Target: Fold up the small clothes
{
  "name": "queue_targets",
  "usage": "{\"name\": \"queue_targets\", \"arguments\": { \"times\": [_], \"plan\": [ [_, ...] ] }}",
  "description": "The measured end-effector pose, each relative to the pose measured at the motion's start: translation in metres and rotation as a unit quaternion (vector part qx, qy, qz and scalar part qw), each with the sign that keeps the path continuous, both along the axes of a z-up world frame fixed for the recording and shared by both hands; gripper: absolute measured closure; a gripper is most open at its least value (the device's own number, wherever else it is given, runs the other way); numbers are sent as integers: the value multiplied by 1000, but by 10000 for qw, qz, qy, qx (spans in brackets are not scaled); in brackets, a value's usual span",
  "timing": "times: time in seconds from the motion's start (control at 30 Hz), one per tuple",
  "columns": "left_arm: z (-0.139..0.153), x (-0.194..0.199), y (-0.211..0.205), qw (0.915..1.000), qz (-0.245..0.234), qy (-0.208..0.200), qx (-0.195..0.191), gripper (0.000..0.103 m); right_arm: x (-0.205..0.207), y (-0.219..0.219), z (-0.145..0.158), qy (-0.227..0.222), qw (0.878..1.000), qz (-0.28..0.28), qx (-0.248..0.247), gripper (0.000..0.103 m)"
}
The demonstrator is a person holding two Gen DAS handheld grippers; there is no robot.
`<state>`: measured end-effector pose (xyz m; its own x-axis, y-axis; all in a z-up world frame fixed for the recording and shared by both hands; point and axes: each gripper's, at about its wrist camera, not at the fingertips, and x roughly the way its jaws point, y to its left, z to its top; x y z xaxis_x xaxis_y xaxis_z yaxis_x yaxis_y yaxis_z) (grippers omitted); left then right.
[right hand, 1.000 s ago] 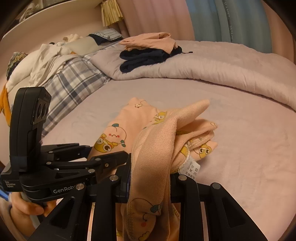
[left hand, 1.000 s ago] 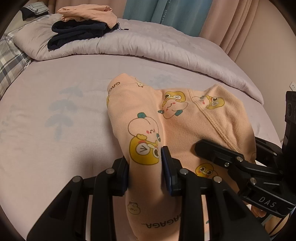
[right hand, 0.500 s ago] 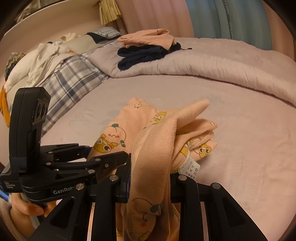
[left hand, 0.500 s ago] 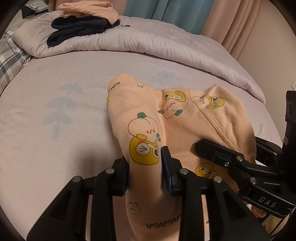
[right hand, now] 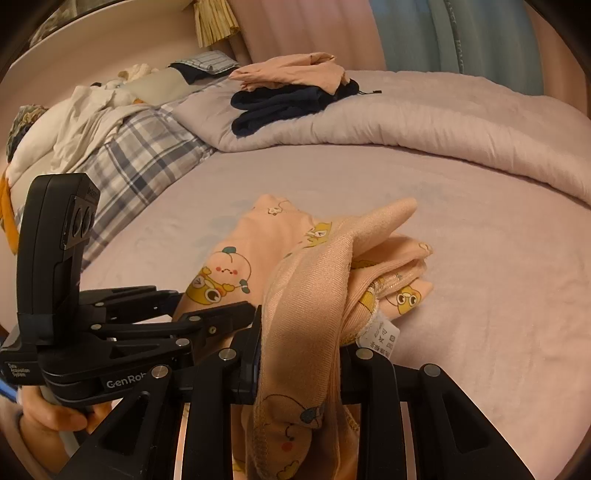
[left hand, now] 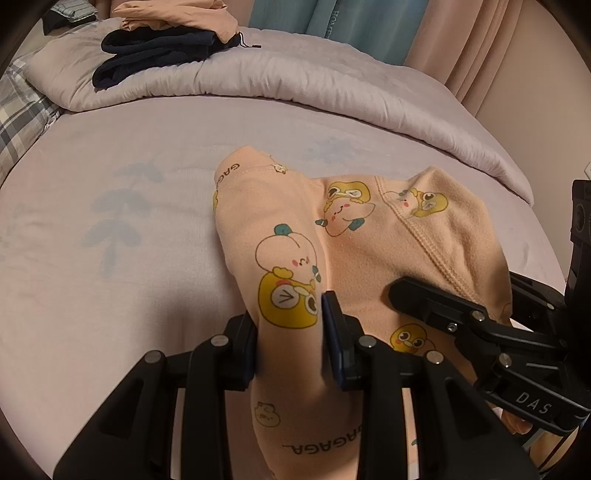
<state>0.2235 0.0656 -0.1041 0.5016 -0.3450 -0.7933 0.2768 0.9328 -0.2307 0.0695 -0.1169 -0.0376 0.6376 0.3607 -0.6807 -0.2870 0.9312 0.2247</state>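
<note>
Going from my left: a plaid blanket [right hand: 144, 162] covers the bed's left edge, with rumpled white bedding [right hand: 85, 118] heaped behind it. Farther back, on the rolled lilac duvet [left hand: 295, 81] along the far edge, sit folded navy clothes [left hand: 155, 55] under a peach garment [left hand: 173, 14]. Mid-sheet [left hand: 110, 177], my left gripper [left hand: 290, 332] is clamped on one bunched part of the peach cartoon-print garment [left hand: 369, 243]; my right gripper [right hand: 299, 354] pinches another fold just beside it, care label [right hand: 384, 336] dangling. Draped fabric hides the right fingertips and blocks my forward view.
</note>
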Motion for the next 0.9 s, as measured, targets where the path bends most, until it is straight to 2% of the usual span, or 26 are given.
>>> {"name": "queue_targets", "arguments": {
  "times": [0.47, 0.9],
  "plan": [
    [-19, 10, -1, 9996, 52, 259, 106, 70, 9, 2, -16, 295, 9996, -24, 32, 74],
    [-25, 14, 1, 9992, 102, 362, 112, 64, 13, -8, -26, 588, 9976, -94, 362, 74]
  ]
}}
